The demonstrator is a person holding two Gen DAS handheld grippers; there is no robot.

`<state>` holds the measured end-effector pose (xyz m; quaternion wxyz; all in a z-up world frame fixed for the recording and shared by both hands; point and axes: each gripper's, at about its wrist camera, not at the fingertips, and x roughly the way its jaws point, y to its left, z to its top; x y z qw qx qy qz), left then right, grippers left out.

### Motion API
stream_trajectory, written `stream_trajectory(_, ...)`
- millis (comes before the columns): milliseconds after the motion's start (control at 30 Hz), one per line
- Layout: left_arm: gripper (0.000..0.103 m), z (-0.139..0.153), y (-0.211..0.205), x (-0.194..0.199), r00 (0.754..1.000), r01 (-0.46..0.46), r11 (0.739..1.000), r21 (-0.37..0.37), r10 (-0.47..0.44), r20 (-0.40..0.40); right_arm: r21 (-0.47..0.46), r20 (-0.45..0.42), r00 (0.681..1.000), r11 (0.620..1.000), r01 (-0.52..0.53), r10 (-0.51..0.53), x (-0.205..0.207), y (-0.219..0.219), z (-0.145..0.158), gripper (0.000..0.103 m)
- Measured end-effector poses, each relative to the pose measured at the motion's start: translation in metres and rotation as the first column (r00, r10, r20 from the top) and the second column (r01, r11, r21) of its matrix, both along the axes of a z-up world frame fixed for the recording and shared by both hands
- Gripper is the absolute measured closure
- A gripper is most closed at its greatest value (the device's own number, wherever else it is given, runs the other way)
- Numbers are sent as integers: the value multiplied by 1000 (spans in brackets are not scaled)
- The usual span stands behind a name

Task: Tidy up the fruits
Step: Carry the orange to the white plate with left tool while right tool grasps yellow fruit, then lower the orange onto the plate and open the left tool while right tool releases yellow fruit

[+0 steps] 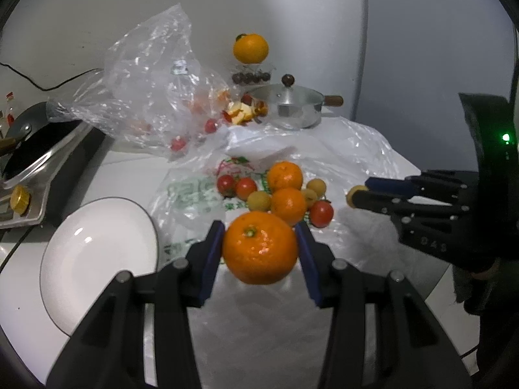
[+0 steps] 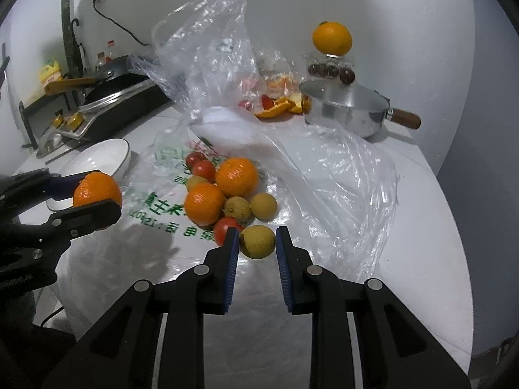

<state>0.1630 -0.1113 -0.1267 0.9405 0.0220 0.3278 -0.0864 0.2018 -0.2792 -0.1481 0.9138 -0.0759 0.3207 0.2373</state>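
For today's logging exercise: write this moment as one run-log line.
left gripper: shut on orange | right gripper: shut on small yellow fruit | plate: empty | pile: remains on bag

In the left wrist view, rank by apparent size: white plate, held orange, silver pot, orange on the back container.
1. white plate
2. held orange, though it is nearest the camera, so its size is inflated
3. silver pot
4. orange on the back container

Fruit pile (image 1: pixel 285 194) on bag (image 1: pixel 194 194), plate (image 1: pixel 97 259) left, pot (image 1: pixel 292 107) behind
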Motion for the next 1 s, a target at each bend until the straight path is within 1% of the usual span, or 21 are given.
stream_trajectory(200,57,3,22,-6,1000,-27,1000,-10,27,15,-15,34,999,1000,-13,14,-11,15,15,78)
stream_trajectory(400,57,3,51,-11,998,-59,998,-2,60,27,-36,61,997,999,-34,36,-17,40,26,78)
stream_trajectory(700,57,3,108,-14,991,-123,992,-8,123,45,-58,81,994,996,-66,70,-16,92,38,78)
stream_trajectory(1000,57,-8,156,-8,983,-183,983,-3,183,23,-66,83,987,989,-135,140,-5,150,45,78)
